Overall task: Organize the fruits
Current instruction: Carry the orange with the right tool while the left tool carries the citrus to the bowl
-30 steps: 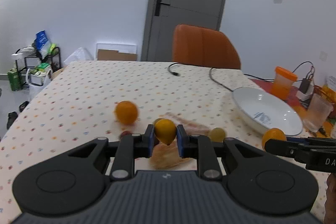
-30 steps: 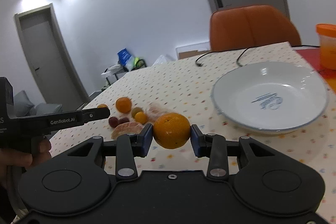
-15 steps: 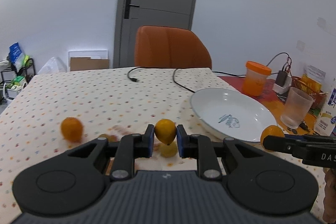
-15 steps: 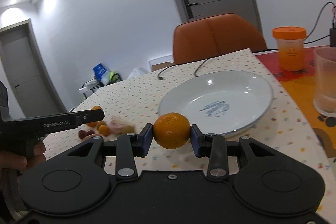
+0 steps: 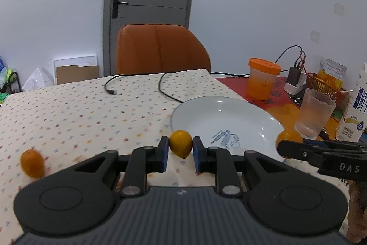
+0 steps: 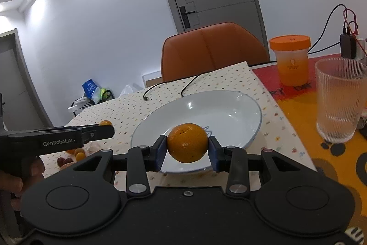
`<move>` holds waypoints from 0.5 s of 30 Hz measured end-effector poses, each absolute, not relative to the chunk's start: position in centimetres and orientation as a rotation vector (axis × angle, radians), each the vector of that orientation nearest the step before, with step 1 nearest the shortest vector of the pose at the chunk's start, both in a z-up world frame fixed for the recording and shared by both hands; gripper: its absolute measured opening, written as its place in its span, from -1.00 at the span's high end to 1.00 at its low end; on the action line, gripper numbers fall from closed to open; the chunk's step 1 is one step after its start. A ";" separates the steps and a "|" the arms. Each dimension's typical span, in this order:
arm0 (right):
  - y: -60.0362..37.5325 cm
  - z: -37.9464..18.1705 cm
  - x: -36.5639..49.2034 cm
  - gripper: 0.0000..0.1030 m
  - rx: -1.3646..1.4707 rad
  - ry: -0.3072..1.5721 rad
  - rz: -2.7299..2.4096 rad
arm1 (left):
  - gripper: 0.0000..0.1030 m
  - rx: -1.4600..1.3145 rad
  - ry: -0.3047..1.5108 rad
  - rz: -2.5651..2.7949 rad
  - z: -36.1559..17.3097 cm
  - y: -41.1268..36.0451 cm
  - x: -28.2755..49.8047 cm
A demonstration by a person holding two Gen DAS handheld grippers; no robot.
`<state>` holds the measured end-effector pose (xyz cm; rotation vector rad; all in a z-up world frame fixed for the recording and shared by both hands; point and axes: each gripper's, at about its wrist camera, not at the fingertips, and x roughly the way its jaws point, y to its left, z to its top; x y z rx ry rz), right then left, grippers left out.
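Note:
My left gripper [image 5: 180, 149] is shut on a small yellow fruit [image 5: 180, 144], held above the dotted tablecloth just before the near-left rim of the white plate [image 5: 240, 105]. My right gripper [image 6: 187, 148] is shut on an orange [image 6: 187, 142], held over the plate's [image 6: 229, 107] near edge. In the left wrist view the right gripper's finger [image 5: 321, 152] enters from the right with the orange [image 5: 287, 137] beyond it. Another orange [image 5: 32, 165] lies on the table far left. Several small fruits [image 6: 71, 156] lie behind the left gripper's finger [image 6: 91, 133].
A ribbed glass [image 6: 339, 102] and an orange-lidded jar [image 6: 291, 61] stand right of the plate on a red mat. A milk carton [image 5: 355, 111] and a basket [image 5: 325, 84] sit at the far right. A black cable [image 5: 165, 86] lies beyond the plate. An orange chair [image 5: 160, 49] stands behind the table.
Both grippers have swung right, each keeping its fruit. The plate now sits right in front of them and the loose fruits have slid to the left of view.

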<state>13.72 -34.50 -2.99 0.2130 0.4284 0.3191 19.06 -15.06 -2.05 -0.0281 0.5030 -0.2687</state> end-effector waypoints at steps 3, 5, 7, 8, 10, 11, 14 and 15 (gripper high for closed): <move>-34.7 -3.1 14.5 0.29 0.209 0.428 0.311 | 0.60 -0.015 0.508 -0.287 -2.1 -16.1 19.9; -34.8 -3.3 15.0 0.29 0.209 0.433 0.308 | 0.60 -0.009 0.513 -0.294 -2.2 -16.8 20.5; -34.8 -3.6 15.3 0.29 0.204 0.438 0.305 | 0.60 -0.004 0.520 -0.302 -2.4 -17.4 21.2; -34.8 -3.7 15.5 0.29 0.204 0.441 0.305 | 0.60 -0.001 0.525 -0.306 -2.5 -17.7 21.4; -34.9 -3.8 15.7 0.29 0.207 0.445 0.306 | 0.60 0.008 0.536 -0.314 -2.8 -18.3 21.9; -34.9 -3.8 15.7 0.28 0.207 0.445 0.305 | 0.60 0.014 0.543 -0.318 -3.0 -18.5 22.2; -34.8 -3.8 15.8 0.28 0.199 0.447 0.298 | 0.60 0.024 0.559 -0.328 -3.4 -19.3 22.8; -34.8 -3.8 15.9 0.27 0.198 0.450 0.294 | 0.59 0.025 0.563 -0.330 -3.5 -19.4 23.0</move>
